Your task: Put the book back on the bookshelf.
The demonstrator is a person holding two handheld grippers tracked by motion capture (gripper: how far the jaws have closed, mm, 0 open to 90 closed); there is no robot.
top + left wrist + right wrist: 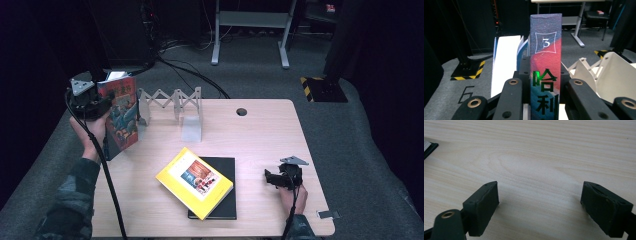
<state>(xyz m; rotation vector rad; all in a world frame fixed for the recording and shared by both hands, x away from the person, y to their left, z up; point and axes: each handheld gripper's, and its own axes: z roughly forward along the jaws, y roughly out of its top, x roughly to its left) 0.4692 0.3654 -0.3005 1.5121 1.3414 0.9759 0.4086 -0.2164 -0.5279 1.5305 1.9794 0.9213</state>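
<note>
We're holding the left gripper (102,102) up at the table's (260,135) far left corner, and it's pinching a colourful book (121,117) by the spine. In the left gripper view, the spine (546,72) is sitting squarely between the two black jaws, pads pressed on both sides, with a "3" in a white frame near the top and green characters lower down. The book is standing upright, front cover facing the table's middle, and its lower edge looks to be at or just off the left table edge; we're not able to tell whether it's resting on the wood. It's just beside the left end of the white accordion book rack (172,107), which is sitting along the far edge; contact between the two isn't readable. In the left gripper view, that rack (609,75) is showing to the right of the spine, with white pages (504,65) fanning open to the left.

The right gripper (274,178) is lying low at the table's near right, jaws spread wide with nothing between them. The right gripper view is showing only bare wood in the gap, with a dark corner of a book at the far left edge.

Mid-table, a yellow book (195,182) is lying flat and skewed on top of a black book (227,202), well apart from both grippers.
</note>
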